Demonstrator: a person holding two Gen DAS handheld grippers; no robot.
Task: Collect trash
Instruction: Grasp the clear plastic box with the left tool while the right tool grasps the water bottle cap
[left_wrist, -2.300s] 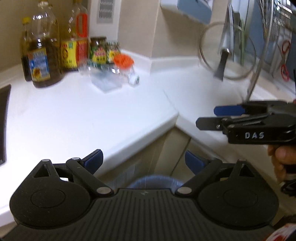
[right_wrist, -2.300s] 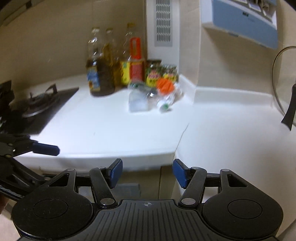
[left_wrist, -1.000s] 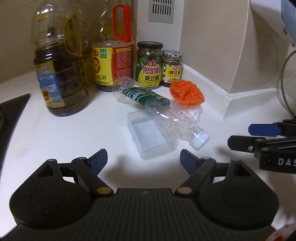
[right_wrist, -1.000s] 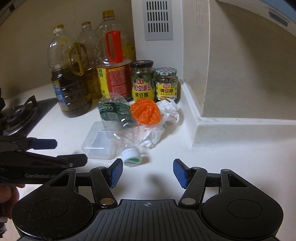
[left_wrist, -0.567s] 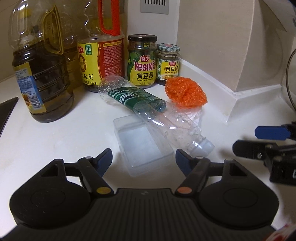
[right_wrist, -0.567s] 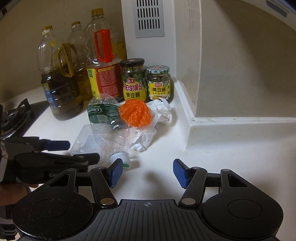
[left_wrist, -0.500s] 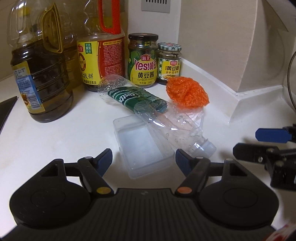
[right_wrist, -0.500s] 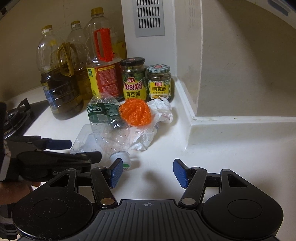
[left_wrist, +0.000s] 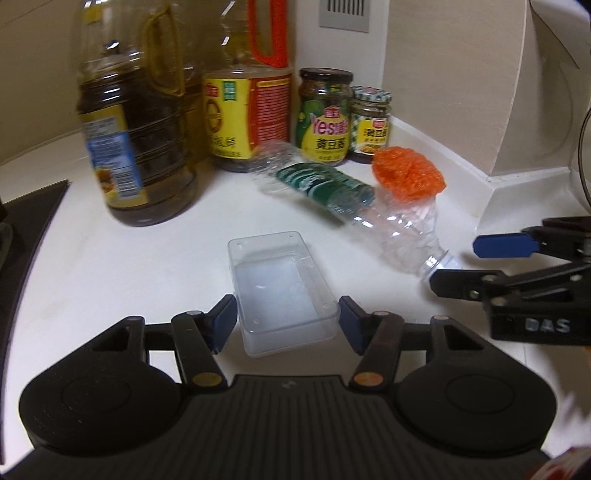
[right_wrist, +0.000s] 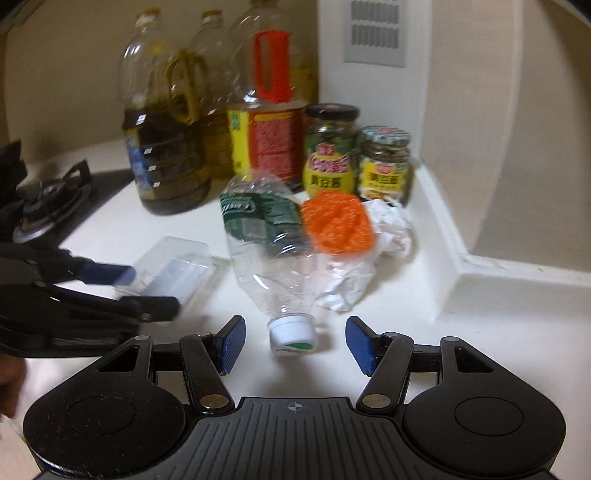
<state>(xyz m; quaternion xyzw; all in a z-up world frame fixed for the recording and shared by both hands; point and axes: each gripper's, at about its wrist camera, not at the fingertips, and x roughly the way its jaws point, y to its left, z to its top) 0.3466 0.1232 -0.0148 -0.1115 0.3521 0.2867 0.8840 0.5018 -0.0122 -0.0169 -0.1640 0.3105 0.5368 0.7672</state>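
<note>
Where right wrist shows crumpled paper (right_wrist: 388, 229), hidden leftward

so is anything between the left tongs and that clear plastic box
Nothing visible. The left tongs are open, with the clear plastic box already partly between the tips. The crushed water bottle lies off to the right, apart from the box.

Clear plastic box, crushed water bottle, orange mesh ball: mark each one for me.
clear plastic box (left_wrist: 282, 291), left wrist view, its floor.
crushed water bottle (right_wrist: 273, 258), right wrist view, its clear body.
orange mesh ball (right_wrist: 338, 227), right wrist view, its middle.
</note>
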